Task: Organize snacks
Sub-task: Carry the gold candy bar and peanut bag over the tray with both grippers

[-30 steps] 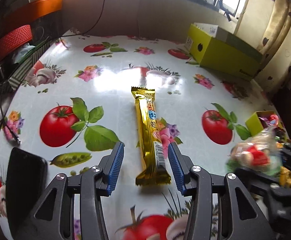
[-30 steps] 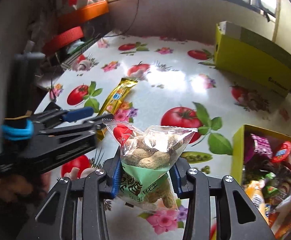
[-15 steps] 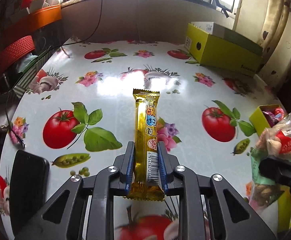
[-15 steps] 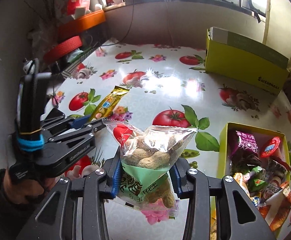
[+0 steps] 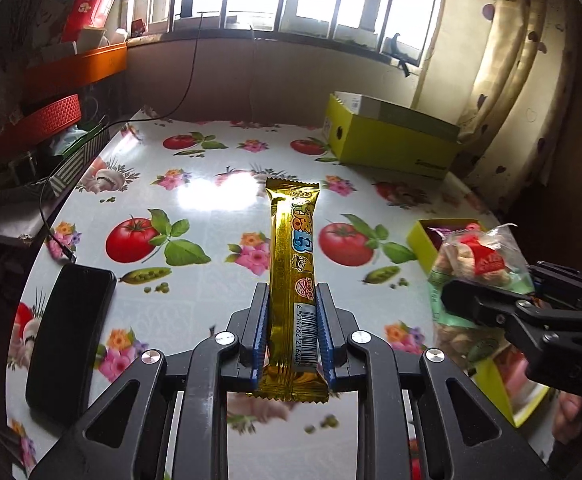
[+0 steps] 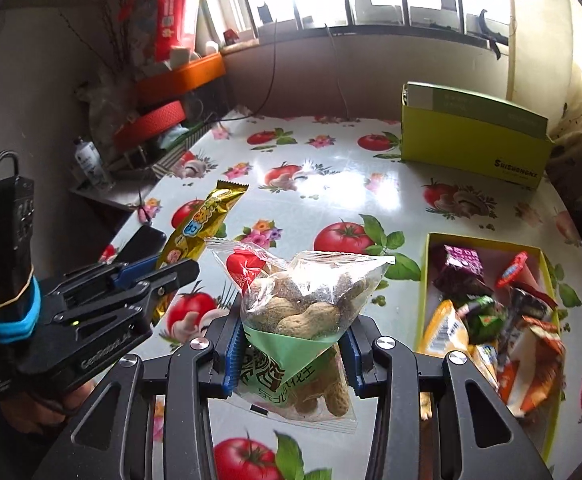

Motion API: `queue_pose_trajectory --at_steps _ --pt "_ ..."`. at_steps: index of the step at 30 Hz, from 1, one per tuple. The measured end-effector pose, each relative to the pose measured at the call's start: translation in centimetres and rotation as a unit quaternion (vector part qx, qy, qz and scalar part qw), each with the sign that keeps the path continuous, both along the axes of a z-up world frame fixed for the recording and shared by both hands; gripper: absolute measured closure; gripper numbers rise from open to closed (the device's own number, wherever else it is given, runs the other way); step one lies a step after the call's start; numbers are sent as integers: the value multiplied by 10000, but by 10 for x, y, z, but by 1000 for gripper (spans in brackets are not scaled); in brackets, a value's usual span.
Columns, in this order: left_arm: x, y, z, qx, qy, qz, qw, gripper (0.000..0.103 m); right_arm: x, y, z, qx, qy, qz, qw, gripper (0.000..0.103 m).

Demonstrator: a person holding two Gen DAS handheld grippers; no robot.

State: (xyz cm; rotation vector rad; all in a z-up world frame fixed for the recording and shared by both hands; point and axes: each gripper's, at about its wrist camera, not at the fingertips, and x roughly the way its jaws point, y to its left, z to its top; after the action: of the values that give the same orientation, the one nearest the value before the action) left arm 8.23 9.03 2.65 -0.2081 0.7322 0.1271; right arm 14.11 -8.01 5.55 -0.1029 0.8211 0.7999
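Note:
My left gripper (image 5: 293,332) is shut on a long gold snack bar (image 5: 293,264) and holds it above the table, pointing away from me. It also shows in the right wrist view (image 6: 201,224), held by the left gripper (image 6: 159,276). My right gripper (image 6: 291,350) is shut on a clear bag of peanuts (image 6: 303,304) with a green lower part, held above the table. The bag shows at the right of the left wrist view (image 5: 475,260). An open yellow box of several snacks (image 6: 491,312) lies to the right of the right gripper.
A closed yellow-green box (image 6: 471,148) stands at the table's far right. A black phone (image 5: 67,332) lies near the left edge. Orange and red trays (image 6: 163,116) and clutter sit on a shelf to the left. The tablecloth (image 5: 211,200) has tomato prints.
The left gripper closed on the gold bar and lifted it off the table. The right gripper kept hold of the peanut bag and rose with it.

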Motion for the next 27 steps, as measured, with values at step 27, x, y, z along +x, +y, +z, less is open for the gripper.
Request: queue_pose_trajectory --at_steps 27 --pt "-41 -66 28 -91 -266 -684 9973 80 -47 -54 24 206 -347 -252 9989 64"
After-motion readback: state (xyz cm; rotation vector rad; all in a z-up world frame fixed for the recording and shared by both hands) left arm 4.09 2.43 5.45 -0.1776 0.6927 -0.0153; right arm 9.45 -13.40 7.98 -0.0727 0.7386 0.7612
